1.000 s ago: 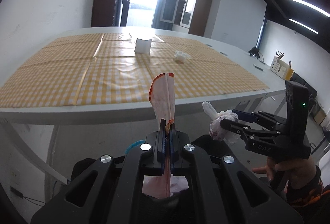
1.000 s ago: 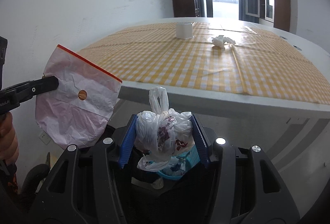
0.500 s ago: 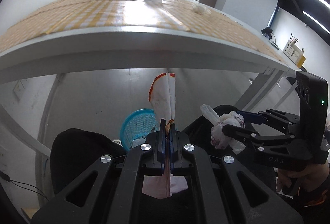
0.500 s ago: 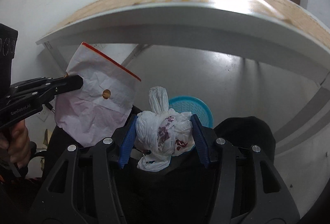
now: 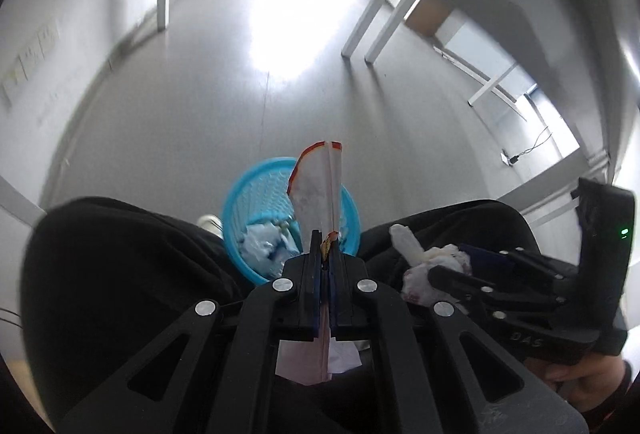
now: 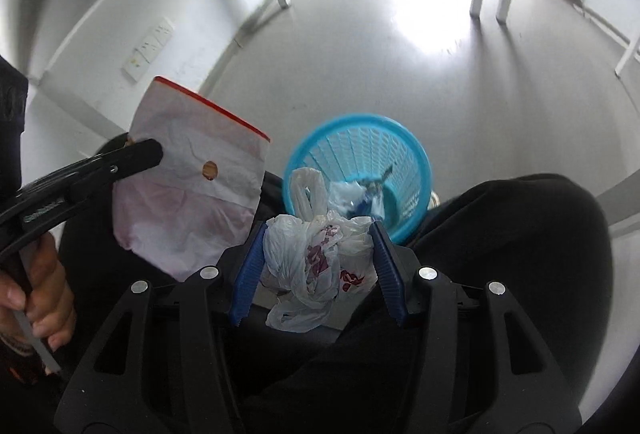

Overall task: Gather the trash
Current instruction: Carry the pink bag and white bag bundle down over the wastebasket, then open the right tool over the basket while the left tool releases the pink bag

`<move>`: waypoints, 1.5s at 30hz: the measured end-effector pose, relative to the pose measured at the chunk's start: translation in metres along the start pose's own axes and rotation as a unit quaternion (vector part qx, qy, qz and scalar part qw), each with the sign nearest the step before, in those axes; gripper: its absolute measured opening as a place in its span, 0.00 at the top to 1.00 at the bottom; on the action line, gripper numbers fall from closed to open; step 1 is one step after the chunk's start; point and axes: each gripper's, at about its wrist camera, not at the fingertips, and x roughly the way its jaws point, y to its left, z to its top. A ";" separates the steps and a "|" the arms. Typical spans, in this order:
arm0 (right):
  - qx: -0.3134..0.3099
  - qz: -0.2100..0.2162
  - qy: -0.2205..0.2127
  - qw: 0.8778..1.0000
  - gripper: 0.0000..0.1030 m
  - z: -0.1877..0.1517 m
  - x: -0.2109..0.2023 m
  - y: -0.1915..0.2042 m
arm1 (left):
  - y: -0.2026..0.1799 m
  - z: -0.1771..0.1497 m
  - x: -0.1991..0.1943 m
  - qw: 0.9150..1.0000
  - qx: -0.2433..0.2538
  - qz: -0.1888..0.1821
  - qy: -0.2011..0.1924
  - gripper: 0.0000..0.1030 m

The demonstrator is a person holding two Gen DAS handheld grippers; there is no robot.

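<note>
My left gripper [image 5: 327,240] is shut on a flat pinkish zip bag [image 5: 320,186] with a red top strip, seen edge-on here and broadside as the zip bag [image 6: 192,190] in the right wrist view. My right gripper [image 6: 318,230] is shut on a knotted white plastic bag [image 6: 316,250] with dark red stains; the same knotted bag [image 5: 420,266] shows at right in the left wrist view. Both hang just above a blue mesh waste basket [image 5: 256,194] on the floor, basket [image 6: 372,142], which holds crumpled wrappers.
The person's black-clad knees [image 5: 120,266] [image 6: 520,234] flank the basket on both sides. White table legs [image 5: 368,22] stand farther back on the pale grey floor. A wall socket plate [image 6: 150,48] sits low on the left wall.
Both grippers have dropped from table height to below the table edge and tilted downward; the tabletop has left the view and the blue basket now lies right under the held bags.
</note>
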 end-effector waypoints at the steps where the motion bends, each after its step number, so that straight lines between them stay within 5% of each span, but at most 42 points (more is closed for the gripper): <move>1: 0.008 0.002 0.008 1.000 0.52 0.003 0.007 -0.003 | 0.001 0.002 0.004 1.000 0.002 0.003 0.001 0.98; 11: 0.040 -0.011 0.042 0.998 0.52 0.017 0.052 -0.020 | 0.005 0.019 0.055 0.999 -0.004 0.019 0.031 0.98; 21: 0.072 -0.012 0.106 0.992 0.52 0.047 0.120 -0.046 | 0.036 0.046 0.108 0.993 -0.089 0.013 0.078 0.98; 34: 0.107 -0.036 0.185 0.976 0.52 0.069 0.205 -0.078 | 0.034 0.070 0.193 0.985 -0.073 0.059 0.142 0.98; 45: 0.137 -0.022 0.227 0.964 0.50 0.080 0.254 -0.102 | 0.047 0.083 0.232 0.979 -0.071 0.054 0.185 0.95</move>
